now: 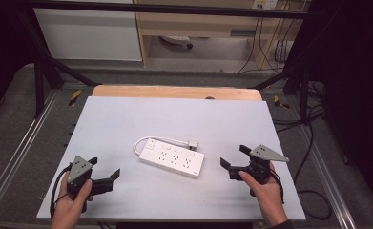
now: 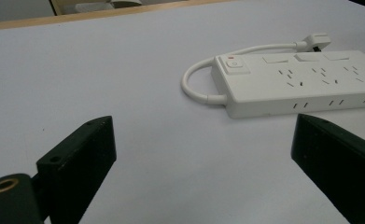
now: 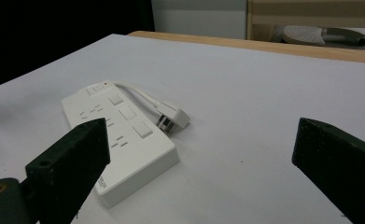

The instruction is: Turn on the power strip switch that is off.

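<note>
Looking down from the high view, a white power strip (image 1: 172,159) lies flat near the middle of the pale surface (image 1: 127,119), its short white cable (image 1: 148,140) looping from its left end along the far side to a plug (image 1: 192,143) that rests just beyond the strip. The left hand-held gripper (image 1: 104,171) sits at the near left of the surface, held in the person's left hand (image 1: 72,202), its jaws spread wide and empty, pointing towards the strip and well apart from it. The right hand-held gripper (image 1: 235,156) sits at the near right in the right hand (image 1: 265,188), jaws likewise spread wide with nothing between them, near the strip's right end without touching it.

In the left gripper view, the left hand-held gripper (image 2: 203,144) shows both black jaws far apart over bare surface (image 2: 101,65); the power strip (image 2: 301,81) lies ahead to the right, switch end nearest, with its cable (image 2: 194,84) curling from that end.

In the right gripper view, the right hand-held gripper (image 3: 201,144) also stands wide open and holds nothing; the power strip (image 3: 119,130) lies ahead to the left, partly behind the left-hand jaw, and the plug (image 3: 173,116) rests on the surface (image 3: 264,93) against the strip's long edge.
</note>
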The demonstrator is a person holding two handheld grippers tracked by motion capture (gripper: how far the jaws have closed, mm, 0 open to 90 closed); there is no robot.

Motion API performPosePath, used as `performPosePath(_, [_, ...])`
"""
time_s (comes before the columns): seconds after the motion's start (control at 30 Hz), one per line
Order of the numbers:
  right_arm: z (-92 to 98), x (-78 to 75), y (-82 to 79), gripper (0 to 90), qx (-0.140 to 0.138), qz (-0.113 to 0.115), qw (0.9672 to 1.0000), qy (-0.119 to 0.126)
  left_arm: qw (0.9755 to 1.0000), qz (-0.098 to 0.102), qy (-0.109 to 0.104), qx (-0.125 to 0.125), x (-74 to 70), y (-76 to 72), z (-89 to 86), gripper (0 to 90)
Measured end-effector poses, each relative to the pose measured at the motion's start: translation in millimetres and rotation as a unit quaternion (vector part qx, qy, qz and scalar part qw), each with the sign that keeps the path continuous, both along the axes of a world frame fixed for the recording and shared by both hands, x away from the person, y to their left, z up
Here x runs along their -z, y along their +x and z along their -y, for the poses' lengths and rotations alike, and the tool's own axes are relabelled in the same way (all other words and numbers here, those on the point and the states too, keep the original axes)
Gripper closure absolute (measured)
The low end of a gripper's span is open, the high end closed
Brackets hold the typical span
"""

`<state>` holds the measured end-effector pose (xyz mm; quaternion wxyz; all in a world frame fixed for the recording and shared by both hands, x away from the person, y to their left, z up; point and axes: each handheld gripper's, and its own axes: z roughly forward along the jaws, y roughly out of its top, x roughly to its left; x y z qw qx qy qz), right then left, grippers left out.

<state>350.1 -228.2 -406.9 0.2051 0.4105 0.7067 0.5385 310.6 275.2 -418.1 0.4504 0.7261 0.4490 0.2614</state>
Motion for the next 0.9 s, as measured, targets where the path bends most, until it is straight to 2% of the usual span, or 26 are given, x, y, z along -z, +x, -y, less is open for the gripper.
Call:
performPosePath(0.3, [-1.7, -0.4, -0.1, 6.4, 0.003, -0.002, 1.0, 0.005, 1.0, -0.001, 0.002, 0.0, 0.2, 0.0, -0.1, 6.6])
performPosePath(0.43, [-2.0, -1.4, 0.1, 12.6, 0.003, 0.001, 1.0, 0.007, 1.0, -0.001, 0.001, 0.0, 0.4, -0.1, -0.1, 6.6])
performPosePath(0.5, [-2.0, -2.8, -0.3, 17.9, 0.004, 0.005, 0.9999, 0.01, 1.0, -0.002, 0.001, 0.0, 0.5, -0.1, -0.1, 6.6])
performPosePath(0.53, [-1.6, -4.3, -0.7, 27.1, 0.004, 0.011, 0.9999, 0.011, 1.0, -0.002, 0.001, 0.0, 0.5, -0.1, -0.1, 6.6])
performPosePath(0.57, [-1.6, -4.3, -0.7, 27.1, 0.004, 0.011, 0.9999, 0.011, 1.0, -0.003, 0.0, 0.001, 0.7, 0.0, 0.1, 6.6])
performPosePath(0.6, [-1.9, -6.0, -0.6, 35.9, 0.003, 0.013, 0.9999, 0.011, 1.0, -0.003, 0.001, 0.001, 0.6, 0.1, 0.1, 6.6])
performPosePath(0.63, [-2.2, -6.9, -0.8, 40.4, 0.003, 0.018, 0.9998, 0.011, 1.0, -0.003, 0.001, 0.002, 0.7, 0.2, 0.2, 6.6])
performPosePath(0.67, [-2.6, -7.7, -0.7, 44.0, 0.002, 0.021, 0.9997, 0.012, 1.0, -0.003, 0.001, 0.001, 0.8, 0.1, 0.3, 6.6])
performPosePath(0.7, [-2.6, -7.7, -0.7, 44.0, 0.002, 0.021, 0.9997, 0.012, 1.0, -0.003, 0.002, 0.001, 0.8, 0.1, 0.2, 6.6])
performPosePath(0.73, [-3.9, -9.1, -0.4, 53.4, 0.004, 0.026, 0.9996, 0.009, 1.0, -0.003, 0.002, 0.001, 0.8, 0.0, 0.1, 6.6])
performPosePath(0.77, [-3.9, -9.1, -0.4, 53.4, 0.004, 0.026, 0.9996, 0.009, 1.0, -0.003, 0.002, 0.002, 0.8, 0.1, -0.1, 6.6])
performPosePath(0.87, [-7.3, -9.3, 0.8, 65.9, 0.008, 0.035, 0.9992, 0.015, 1.0, -0.004, 0.001, 0.001, 1.0, 0.1, -0.1, 6.7])
performPosePath(0.9, [-7.3, -9.3, 0.8, 65.9, 0.008, 0.035, 0.9992, 0.015, 1.0, -0.004, 0.001, 0.001, 1.0, 0.1, -0.1, 6.7])
